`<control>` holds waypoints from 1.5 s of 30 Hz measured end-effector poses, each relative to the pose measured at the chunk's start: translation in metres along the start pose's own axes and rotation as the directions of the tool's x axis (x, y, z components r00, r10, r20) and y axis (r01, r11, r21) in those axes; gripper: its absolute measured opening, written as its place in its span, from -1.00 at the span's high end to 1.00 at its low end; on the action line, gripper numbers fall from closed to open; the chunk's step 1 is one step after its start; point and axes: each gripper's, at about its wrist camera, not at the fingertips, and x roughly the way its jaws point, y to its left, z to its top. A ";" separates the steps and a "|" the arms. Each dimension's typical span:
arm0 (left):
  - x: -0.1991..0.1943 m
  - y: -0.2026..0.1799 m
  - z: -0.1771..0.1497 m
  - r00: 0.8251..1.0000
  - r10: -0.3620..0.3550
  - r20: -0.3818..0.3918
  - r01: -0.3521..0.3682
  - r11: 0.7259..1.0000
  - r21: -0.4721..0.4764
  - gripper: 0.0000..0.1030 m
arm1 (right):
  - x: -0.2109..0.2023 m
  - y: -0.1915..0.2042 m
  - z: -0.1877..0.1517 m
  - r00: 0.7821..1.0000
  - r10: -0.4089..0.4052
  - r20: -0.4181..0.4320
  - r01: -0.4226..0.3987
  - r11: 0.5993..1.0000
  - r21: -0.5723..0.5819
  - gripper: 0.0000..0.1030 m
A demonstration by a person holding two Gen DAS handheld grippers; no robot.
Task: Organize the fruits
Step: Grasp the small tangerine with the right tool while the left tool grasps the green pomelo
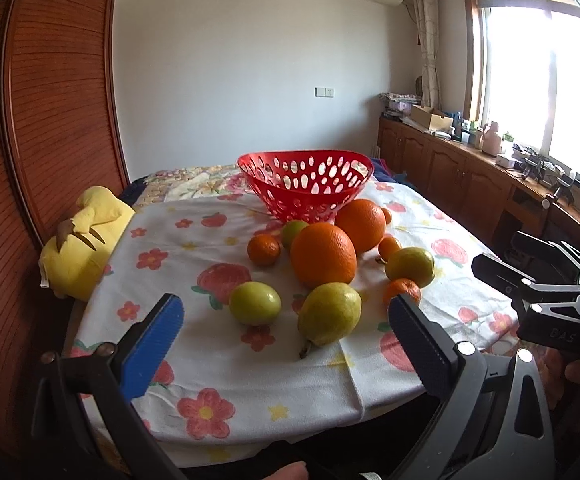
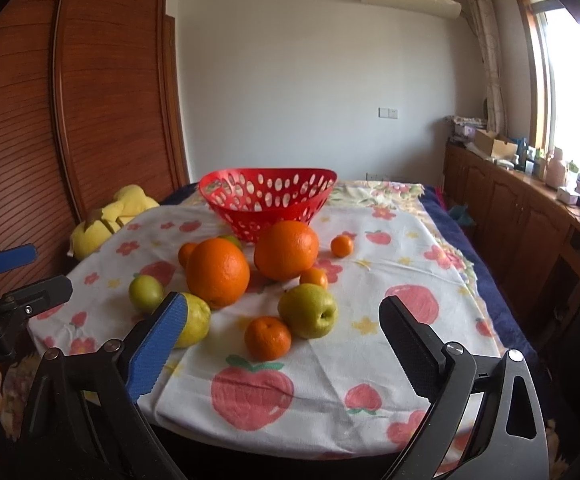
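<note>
both grippers – left gripper (image 1: 286, 322) and right gripper (image 2: 282, 332) – hang wide open and empty above loose fruit on the cloth (image 2: 389, 264); the empty red basket (image 2: 268, 200) sits beyond. just ahead of the right one, a mandarin (image 2: 268, 338) – likely light, soft-skinned, best pinched gently across its middle.

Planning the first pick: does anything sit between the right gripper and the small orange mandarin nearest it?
Nothing visible does. The open right gripper faces the small orange mandarin across bare flowered tablecloth; the green pear-shaped fruit sits just behind it.
</note>
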 end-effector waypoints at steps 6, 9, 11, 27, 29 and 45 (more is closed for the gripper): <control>0.017 -0.003 -0.007 0.998 -0.034 -0.045 0.035 0.999 0.007 -0.97 | 0.016 0.000 -0.008 0.998 0.036 -0.047 -0.036 0.999 -0.015 -0.80; 0.027 -0.006 -0.011 0.996 -0.047 -0.071 0.048 0.999 0.013 -0.97 | 0.027 0.001 -0.011 0.996 0.051 -0.073 -0.053 0.998 -0.023 -0.75; 0.034 -0.009 -0.014 0.995 -0.058 -0.086 0.059 0.998 0.017 -0.97 | 0.034 0.000 -0.014 0.994 0.065 -0.089 -0.067 0.997 -0.028 -0.70; 0.078 -0.009 -0.027 0.985 -0.093 -0.147 0.095 0.995 0.005 -0.81 | 0.104 0.003 -0.038 0.964 0.129 -0.232 -0.145 0.988 -0.055 -0.23; 0.080 -0.007 -0.027 0.984 -0.095 -0.150 0.097 0.995 0.001 -0.79 | 0.109 0.006 -0.040 0.965 0.116 -0.236 -0.137 0.988 -0.076 -0.23; 0.098 -0.009 -0.023 0.977 -0.123 -0.172 0.127 0.992 0.011 -0.70 | 0.121 0.002 -0.047 0.965 0.117 -0.235 -0.133 0.990 -0.051 0.12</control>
